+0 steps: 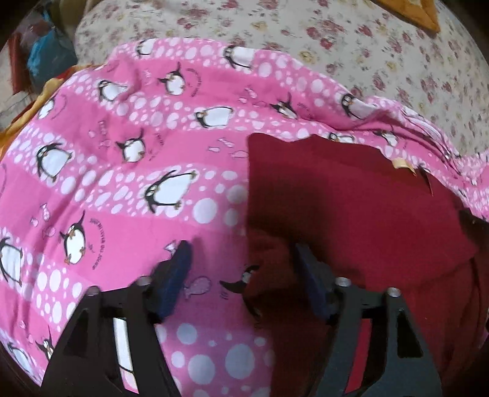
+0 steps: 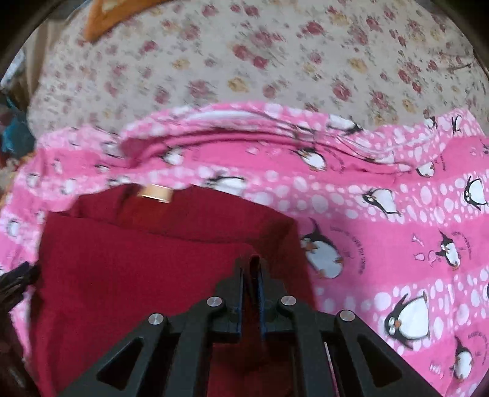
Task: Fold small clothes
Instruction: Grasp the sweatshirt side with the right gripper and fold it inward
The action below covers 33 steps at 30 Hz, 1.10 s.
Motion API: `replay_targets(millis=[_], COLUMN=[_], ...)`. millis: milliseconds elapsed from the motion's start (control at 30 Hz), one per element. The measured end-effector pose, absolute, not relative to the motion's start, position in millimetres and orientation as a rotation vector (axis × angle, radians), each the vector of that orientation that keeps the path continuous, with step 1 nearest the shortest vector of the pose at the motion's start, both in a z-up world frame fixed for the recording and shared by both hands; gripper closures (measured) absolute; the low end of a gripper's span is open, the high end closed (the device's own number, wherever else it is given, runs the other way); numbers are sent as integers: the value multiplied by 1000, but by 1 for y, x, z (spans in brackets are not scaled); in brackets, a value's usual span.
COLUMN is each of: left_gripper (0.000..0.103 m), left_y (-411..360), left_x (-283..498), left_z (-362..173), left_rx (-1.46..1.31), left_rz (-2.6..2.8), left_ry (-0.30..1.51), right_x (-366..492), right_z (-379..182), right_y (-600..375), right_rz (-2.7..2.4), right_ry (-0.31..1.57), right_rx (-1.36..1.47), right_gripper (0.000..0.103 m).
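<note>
A dark red garment [image 1: 351, 207] with a tan neck label [image 1: 402, 164] lies on a pink penguin-print cloth [image 1: 128, 158]. My left gripper [image 1: 241, 256] is open, its jaws wide apart, straddling the red garment's left edge just above the cloth. In the right wrist view the red garment [image 2: 146, 262] fills the lower left, its label [image 2: 156, 193] at the far edge. My right gripper [image 2: 251, 268] is shut on a fold of the red garment near its right edge.
The pink cloth [image 2: 397, 213] lies on a bed with a cream floral sheet [image 1: 351, 39]. An orange item [image 1: 412, 15] lies at the far right. Blue and red clutter [image 1: 42, 58] sits beyond the bed at the left.
</note>
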<state>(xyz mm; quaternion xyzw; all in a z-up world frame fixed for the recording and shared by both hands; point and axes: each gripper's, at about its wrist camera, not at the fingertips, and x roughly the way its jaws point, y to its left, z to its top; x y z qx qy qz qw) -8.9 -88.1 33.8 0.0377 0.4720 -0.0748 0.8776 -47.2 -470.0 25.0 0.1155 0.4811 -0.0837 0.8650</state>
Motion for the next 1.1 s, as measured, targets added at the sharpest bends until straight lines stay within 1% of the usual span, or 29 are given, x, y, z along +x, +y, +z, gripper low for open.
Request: replay_targets(millis=[133,200,467,633,733,800,967,1100], left_gripper=[30,30,30,30,30,30,30,30], left_y=[-85,-87,-87,-88,-87,-85,-70,-66], left_x=[-11,-12,-13,-14,-14,-13,-13,-28], left_z=[34,35,34,34,33,32,34,46], left_rx=[54,67,72,79,72,56,-56,-58], left_rz=[-160,-155,-150,-151,-156,-164,-201,-212], left_ry=[986,981,971,965,965,971,1011,997], right_x=[-49,-56,-80,-75,-65,-63,-68,-94], right_z=[32,43,71,57,32,24,34,55], right_y=[-478,-478,-447,-420,-415,-414,-418,-425], right_rz=[-171,-183,-98,-26,-51,-53,-46,-39], right_ry=[982,960,927,969,1034,1030,1033,986], right_rx=[284,286,259,219,198,186,202,232], right_gripper=[95,90,90,90,90,90,90,90])
